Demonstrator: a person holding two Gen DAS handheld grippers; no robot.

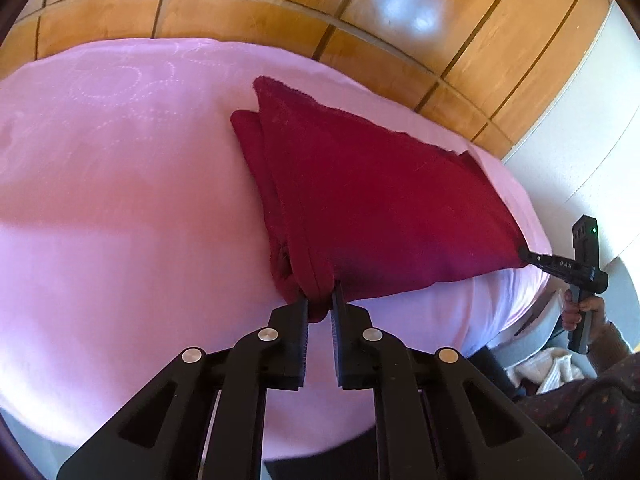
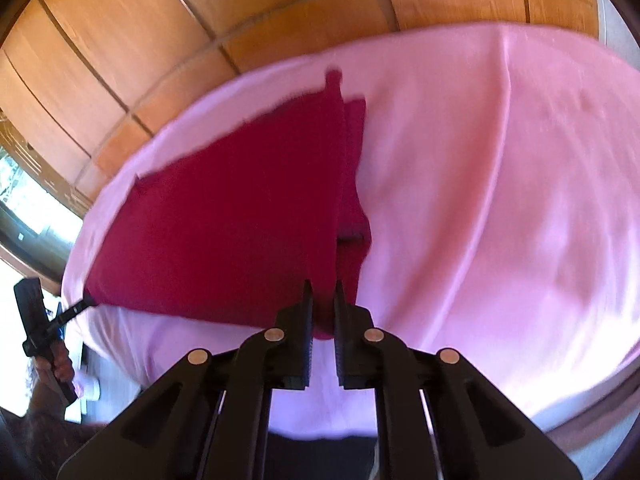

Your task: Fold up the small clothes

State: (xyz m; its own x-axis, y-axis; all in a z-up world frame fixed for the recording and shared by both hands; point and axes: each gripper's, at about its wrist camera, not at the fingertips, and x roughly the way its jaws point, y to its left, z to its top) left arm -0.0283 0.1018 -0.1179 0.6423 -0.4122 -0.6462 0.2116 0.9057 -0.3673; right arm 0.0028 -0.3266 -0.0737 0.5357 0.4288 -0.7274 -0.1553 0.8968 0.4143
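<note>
A dark red cloth (image 1: 360, 200) is stretched above a pink-covered surface (image 1: 120, 200), its far edge resting on the sheet. My left gripper (image 1: 320, 300) is shut on its near left corner. My right gripper (image 1: 524, 256) is shut on the near right corner, seen at the right of the left wrist view. In the right wrist view the right gripper (image 2: 324, 292) pinches the cloth (image 2: 240, 220) between its jaws, and the left gripper (image 2: 86, 300) holds the other corner at far left. A second layer of cloth hangs under the top one.
The pink sheet (image 2: 500, 200) covers a rounded table or bed. Orange-brown floor tiles (image 1: 360, 20) lie beyond it. A white wall or cabinet (image 1: 580, 120) stands at the right. White cloth (image 1: 552, 368) lies low at the right near my patterned sleeve (image 1: 592, 412).
</note>
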